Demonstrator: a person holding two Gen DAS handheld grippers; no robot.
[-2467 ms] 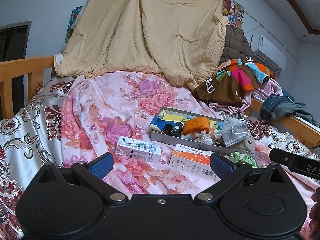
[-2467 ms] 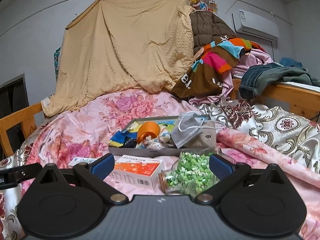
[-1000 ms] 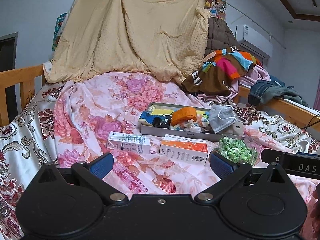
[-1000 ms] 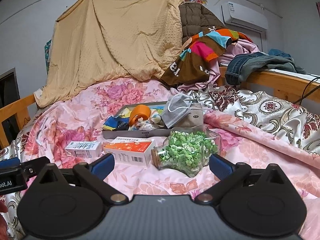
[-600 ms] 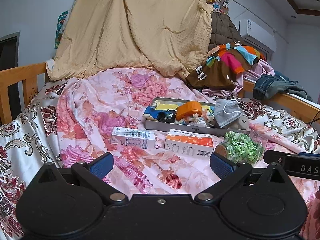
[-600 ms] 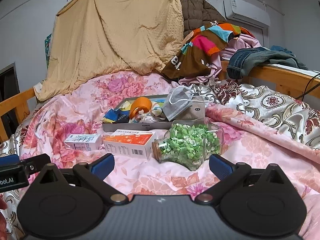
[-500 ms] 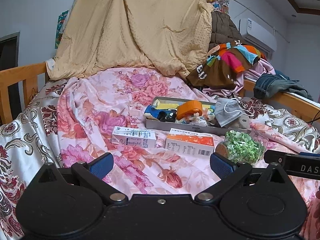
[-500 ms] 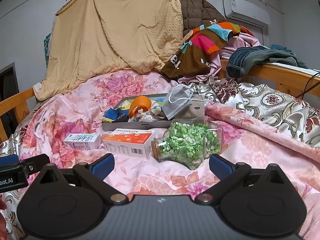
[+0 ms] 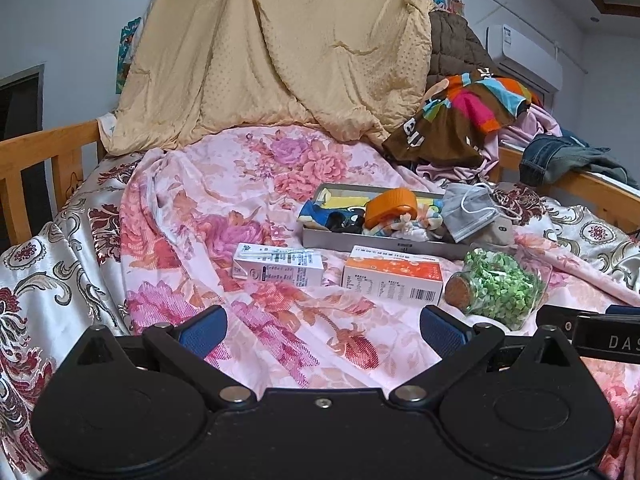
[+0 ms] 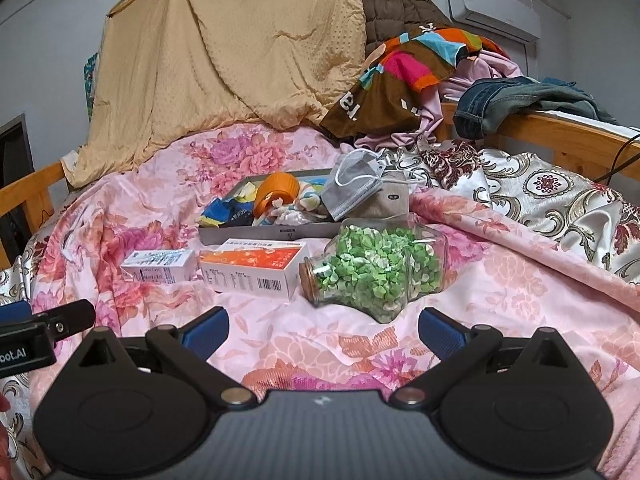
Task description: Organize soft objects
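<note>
A grey tray [image 9: 384, 243] [image 10: 264, 234] lies on the pink floral blanket. It holds an orange tape roll [image 9: 390, 204] [image 10: 278, 190], blue and yellow socks [image 9: 320, 210] and small cloth items. A grey face mask [image 9: 468, 210] [image 10: 352, 194] drapes over its right end. My left gripper [image 9: 320, 330] is open and empty, hovering short of a white box [image 9: 278, 265] and an orange box [image 9: 394, 277]. My right gripper [image 10: 322, 330] is open and empty, just short of a jar of green pieces [image 10: 378, 270] [image 9: 500, 286].
A beige quilt [image 9: 280, 52] hangs at the back. A pile of coloured clothes [image 10: 404, 76] and jeans [image 10: 516, 102] lies on the wooden bed rail [image 10: 560, 130] at right. A wooden rail [image 9: 36, 152] stands at left.
Both grippers have drifted slightly; the boxes, jar and tray sit a little lower and nearer in the views. Both stay open and empty.
</note>
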